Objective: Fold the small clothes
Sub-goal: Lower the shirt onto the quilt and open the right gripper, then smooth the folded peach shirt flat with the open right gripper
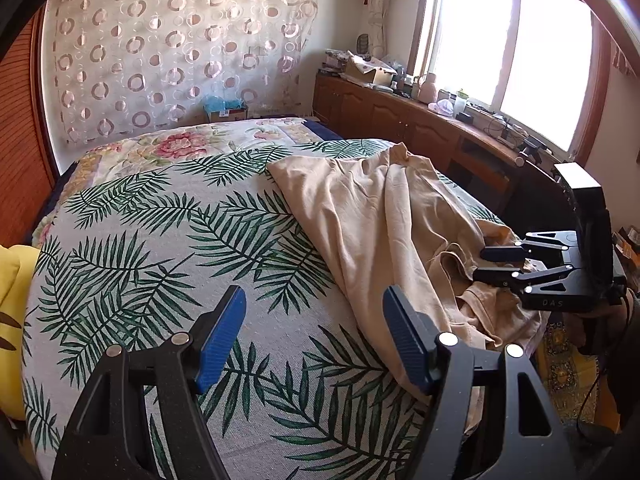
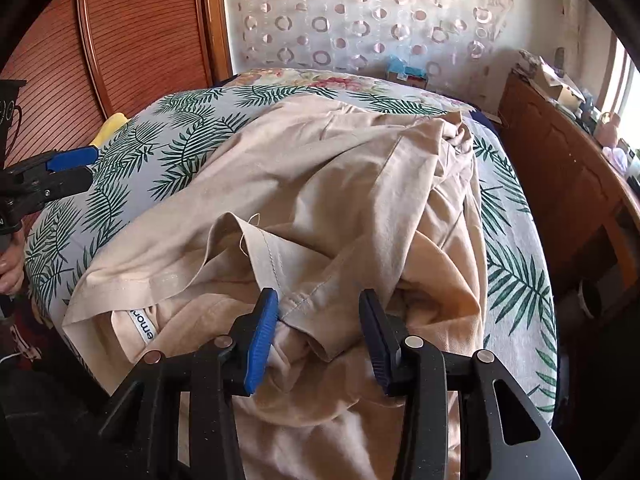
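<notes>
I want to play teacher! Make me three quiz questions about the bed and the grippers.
1. True or false: the beige shirt lies neatly folded.
2. What is printed on the bedspread? A) stars B) green leaves C) stripes
3. Which gripper has shirt cloth between its fingers?

Key:
1. False, it is crumpled.
2. B
3. The right gripper; the left gripper is open over the bedspread.

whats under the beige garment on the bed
The beige garment lies crumpled on the palm-leaf bedspread, which shows all around it. A white label peeks from under its folded hem. Anything else beneath is covered.
</notes>
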{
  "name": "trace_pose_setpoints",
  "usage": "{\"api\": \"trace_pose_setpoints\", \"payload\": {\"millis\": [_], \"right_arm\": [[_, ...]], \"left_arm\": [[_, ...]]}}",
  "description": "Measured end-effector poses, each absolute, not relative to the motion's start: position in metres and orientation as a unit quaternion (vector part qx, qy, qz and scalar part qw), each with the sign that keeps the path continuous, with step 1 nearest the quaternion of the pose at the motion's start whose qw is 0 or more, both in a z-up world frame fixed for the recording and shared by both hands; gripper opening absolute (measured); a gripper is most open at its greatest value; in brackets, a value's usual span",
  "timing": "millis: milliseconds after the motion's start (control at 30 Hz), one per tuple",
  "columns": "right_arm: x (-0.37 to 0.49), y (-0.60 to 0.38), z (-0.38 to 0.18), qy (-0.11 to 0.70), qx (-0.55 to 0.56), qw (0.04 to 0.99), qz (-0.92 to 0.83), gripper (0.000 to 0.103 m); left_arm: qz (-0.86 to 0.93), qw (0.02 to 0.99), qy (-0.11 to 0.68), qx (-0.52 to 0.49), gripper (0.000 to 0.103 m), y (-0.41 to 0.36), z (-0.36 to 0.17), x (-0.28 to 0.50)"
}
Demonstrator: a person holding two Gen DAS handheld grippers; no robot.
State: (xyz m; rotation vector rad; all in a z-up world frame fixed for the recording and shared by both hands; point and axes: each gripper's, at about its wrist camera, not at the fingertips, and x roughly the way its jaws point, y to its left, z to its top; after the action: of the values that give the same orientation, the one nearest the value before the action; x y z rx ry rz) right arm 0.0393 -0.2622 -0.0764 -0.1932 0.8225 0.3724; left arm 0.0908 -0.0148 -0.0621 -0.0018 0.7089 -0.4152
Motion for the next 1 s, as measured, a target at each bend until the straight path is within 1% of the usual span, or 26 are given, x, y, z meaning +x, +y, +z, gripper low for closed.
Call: {"api": "trace_pose_setpoints", "payload": {"millis": [33, 67, 133, 467, 600, 733, 967, 1000], "right_arm": [[0.040, -0.264, -0.079, 0.396, -0.092, 0.895, 0.184, 0.022], [0.041, -0.265, -0.081, 0.397, -0.092, 0.893, 0.189, 0.008], [0.036, -0.267, -0.080, 0.392, -0.095, 0.895, 0.189, 0.005], [-0.019, -0.327, -0.038, 0.352, -0.050, 0.920, 0.167, 0.004], [-0.043, -0.354, -0.029, 0.360, -0.034, 0.920, 0.154, 0.004], [-0.058, -0.361, -0.034, 0.379, -0.044, 0.913, 0.144, 0.004], [-0.053, -0.366, -0.029, 0.398, -0.040, 0.906, 0.136, 0.004], [-0.052, -0.366, -0.027, 0.396, -0.040, 0.908, 0.132, 0.008]], "left_arm": [[-0.202, 0.917, 0.345, 0.000, 0.072, -0.015, -0.062, 0.091], [-0.203, 0.916, 0.345, 0.000, 0.072, -0.016, -0.062, 0.092], [-0.205, 0.917, 0.344, 0.000, 0.072, -0.017, -0.062, 0.091], [-0.216, 0.916, 0.339, 0.001, 0.072, -0.026, -0.057, 0.087], [-0.220, 0.914, 0.340, 0.003, 0.072, -0.032, -0.058, 0.086], [-0.225, 0.913, 0.341, 0.007, 0.072, -0.038, -0.057, 0.083], [-0.233, 0.908, 0.347, 0.016, 0.072, -0.049, -0.061, 0.080], [-0.234, 0.908, 0.347, 0.016, 0.072, -0.050, -0.062, 0.079]]}}
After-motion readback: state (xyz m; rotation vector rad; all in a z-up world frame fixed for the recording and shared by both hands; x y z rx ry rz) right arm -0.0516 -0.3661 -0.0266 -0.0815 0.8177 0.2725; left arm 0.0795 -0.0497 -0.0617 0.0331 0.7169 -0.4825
